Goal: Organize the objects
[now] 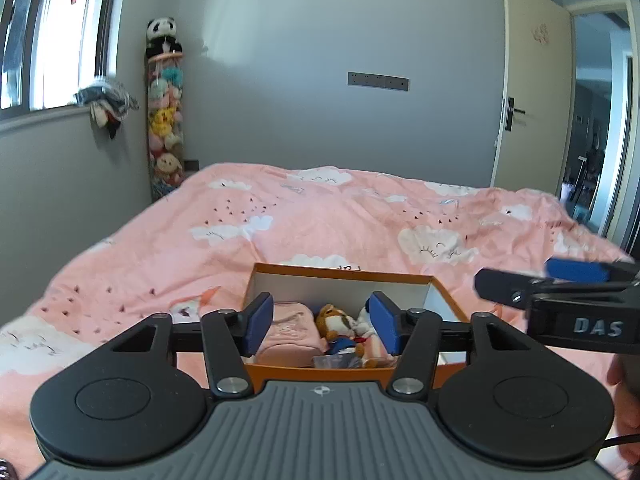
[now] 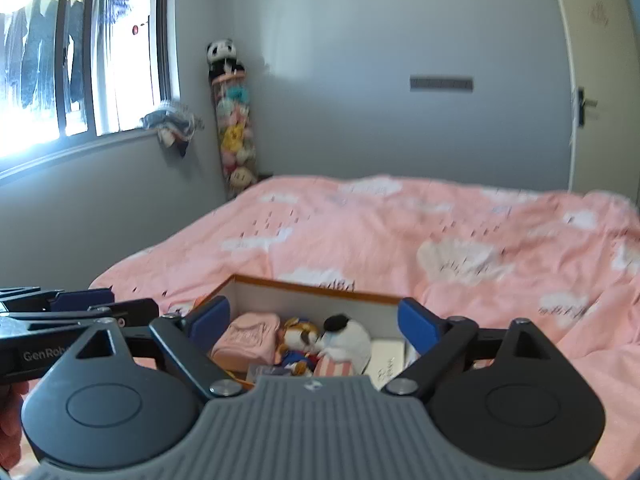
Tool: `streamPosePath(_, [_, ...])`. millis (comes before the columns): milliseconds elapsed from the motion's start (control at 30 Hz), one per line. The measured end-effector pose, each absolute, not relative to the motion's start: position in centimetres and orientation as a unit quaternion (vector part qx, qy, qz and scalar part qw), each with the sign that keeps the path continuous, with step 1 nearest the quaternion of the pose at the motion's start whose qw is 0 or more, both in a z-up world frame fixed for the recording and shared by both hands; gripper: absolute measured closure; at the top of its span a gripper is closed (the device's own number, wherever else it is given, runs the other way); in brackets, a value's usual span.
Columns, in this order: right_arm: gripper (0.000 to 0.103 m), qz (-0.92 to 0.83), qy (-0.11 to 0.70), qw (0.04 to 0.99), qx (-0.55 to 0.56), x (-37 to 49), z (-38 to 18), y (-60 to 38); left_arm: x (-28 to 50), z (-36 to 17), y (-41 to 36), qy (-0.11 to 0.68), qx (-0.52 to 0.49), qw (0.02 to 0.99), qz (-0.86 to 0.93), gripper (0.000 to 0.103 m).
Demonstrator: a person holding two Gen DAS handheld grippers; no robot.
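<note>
**A:** What is showing right now?

**B:** Two wrist cameras are looking across a bed (image 1: 320,216) covered in a pink quilt with white clouds. An orange box (image 1: 448,300) with white inner walls is sitting on the quilt near its close edge, lid off.

**A:** What is lying inside the box?

**B:** A pink pouch (image 1: 288,332) is lying at the left. Beside it, a brown plush (image 1: 334,322) in blue clothes is leaning against a white plush (image 2: 346,338) with a black ear and a striped pink body. A flat white item, too unclear to name, is resting at the right end.

**A:** What are the grippers doing?

**B:** The left gripper (image 1: 320,322) is hovering above the box, fingers released wide and grasping nothing. The right gripper (image 2: 314,322) is doing the same, fingers spread and empty. No pad is touching a toy.

**A:** Which step is this looking like?

**B:** Judging by the filled box and empty fingers, the packing is looking largely finished. No loose item is showing on the quilt.

**A:** What is the next move calling for?

**B:** Probably finding anything left outside, or a lid, though none is appearing in view. Reaching into the box would be calling for a careful descent between the crowded toys.
</note>
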State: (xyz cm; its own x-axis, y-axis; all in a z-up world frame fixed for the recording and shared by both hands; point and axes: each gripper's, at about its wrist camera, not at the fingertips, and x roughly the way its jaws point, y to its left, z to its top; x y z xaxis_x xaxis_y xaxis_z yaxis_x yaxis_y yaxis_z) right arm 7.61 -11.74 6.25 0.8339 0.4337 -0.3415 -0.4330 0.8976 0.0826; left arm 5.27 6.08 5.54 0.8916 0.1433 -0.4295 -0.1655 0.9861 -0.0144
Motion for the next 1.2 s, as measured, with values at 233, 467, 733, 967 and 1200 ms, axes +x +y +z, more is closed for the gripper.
streamPosePath(233, [0.001, 0.217, 0.137, 0.966, -0.017, 5.1, 5.6, -11.9, 4.6, 4.3, 5.1, 0.223, 0.027, 0.968, 0.112, 0.031])
streamPosePath(467, [0.001, 0.203, 0.167, 0.964, -0.032, 5.4, 3.6, -11.4, 5.6, 2.1, 5.2, 0.253, 0.005, 0.962, 0.105, 0.029])
streamPosePath(733, [0.001, 0.199, 0.194, 0.96, -0.038, 6.1, 0.9, -11.3, 6.5, -1.2, 5.3, 0.296, -0.012, 0.949, 0.106, 0.029])
streamPosePath(967, [0.001, 0.193, 0.209, 0.957, -0.058, 7.1, -1.0, -10.7, 7.3, -2.7, 5.4, 0.328, -0.021, 0.938, 0.109, 0.029])
streamPosePath(1200, [0.001, 0.196, 0.222, 0.953, -0.06, 7.6, -1.8, -10.5, 7.6, -3.4, 5.6, 0.347, -0.026, 0.931, 0.109, 0.029])
